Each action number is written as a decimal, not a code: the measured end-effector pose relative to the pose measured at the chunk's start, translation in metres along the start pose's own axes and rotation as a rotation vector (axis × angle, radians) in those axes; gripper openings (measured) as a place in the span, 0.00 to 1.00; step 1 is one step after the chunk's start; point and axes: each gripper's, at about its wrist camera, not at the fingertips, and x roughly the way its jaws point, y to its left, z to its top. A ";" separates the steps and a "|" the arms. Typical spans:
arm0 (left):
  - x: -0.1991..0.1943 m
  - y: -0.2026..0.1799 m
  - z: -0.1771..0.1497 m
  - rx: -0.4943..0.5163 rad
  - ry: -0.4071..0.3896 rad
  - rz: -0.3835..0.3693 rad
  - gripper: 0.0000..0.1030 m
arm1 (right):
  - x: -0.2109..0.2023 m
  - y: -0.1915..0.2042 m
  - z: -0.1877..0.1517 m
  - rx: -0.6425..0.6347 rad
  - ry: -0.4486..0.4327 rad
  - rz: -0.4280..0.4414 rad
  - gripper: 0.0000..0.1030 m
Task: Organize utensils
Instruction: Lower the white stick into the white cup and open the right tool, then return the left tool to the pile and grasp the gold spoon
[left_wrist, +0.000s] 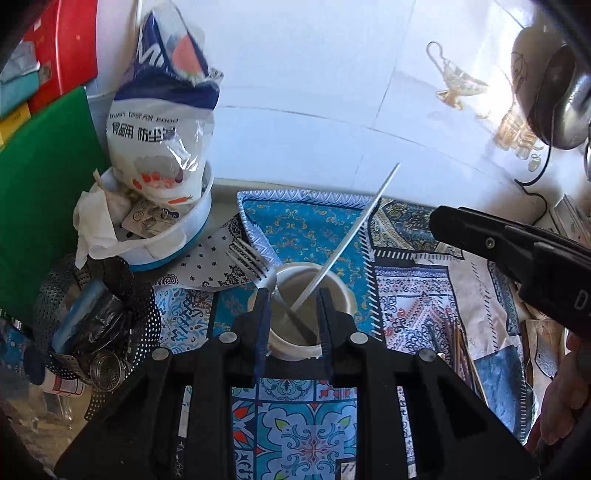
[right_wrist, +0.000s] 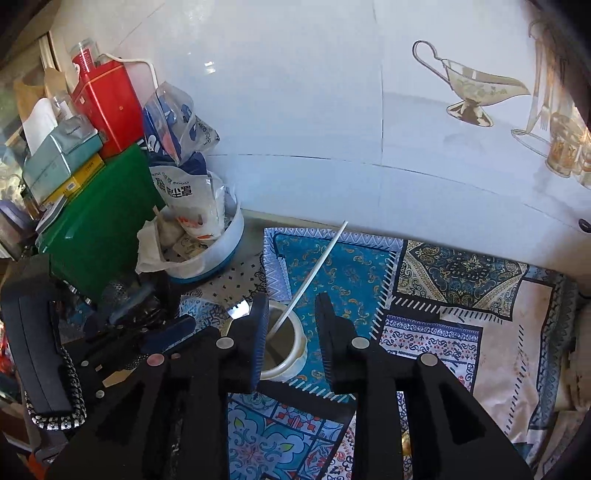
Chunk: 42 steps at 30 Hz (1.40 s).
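A white ceramic cup (left_wrist: 291, 350) stands on the patterned cloth. A metal fork (left_wrist: 247, 258) stands in it, tines up and leaning left, beside a long white stick (left_wrist: 354, 229) that leans right towards the wall. My left gripper (left_wrist: 293, 314) hovers just over the cup's near rim, open, its pads on neither utensil. In the right wrist view the same cup (right_wrist: 286, 363) and stick (right_wrist: 317, 266) sit between the fingers of my right gripper (right_wrist: 291, 325), which is open and apart from the stick. The fork's tines (right_wrist: 239, 309) peek out behind the right gripper's left finger.
A white and blue bowl (left_wrist: 173, 247) with a plastic bag and tissue stands at the back left, by a green board (left_wrist: 44, 206). A perforated metal basket (left_wrist: 92, 314) crowds the left. Loose chopsticks (left_wrist: 458, 343) lie on the cloth (left_wrist: 314, 435) to the right. A tiled wall is close behind.
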 end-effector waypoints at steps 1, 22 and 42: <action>-0.004 -0.003 0.000 0.002 -0.006 -0.002 0.22 | -0.005 -0.002 -0.002 0.002 -0.008 -0.003 0.23; -0.019 -0.114 -0.024 0.105 0.001 -0.123 0.36 | -0.080 -0.110 -0.074 0.121 -0.014 -0.195 0.30; 0.099 -0.184 -0.103 0.195 0.359 -0.117 0.36 | -0.050 -0.200 -0.157 0.261 0.195 -0.241 0.30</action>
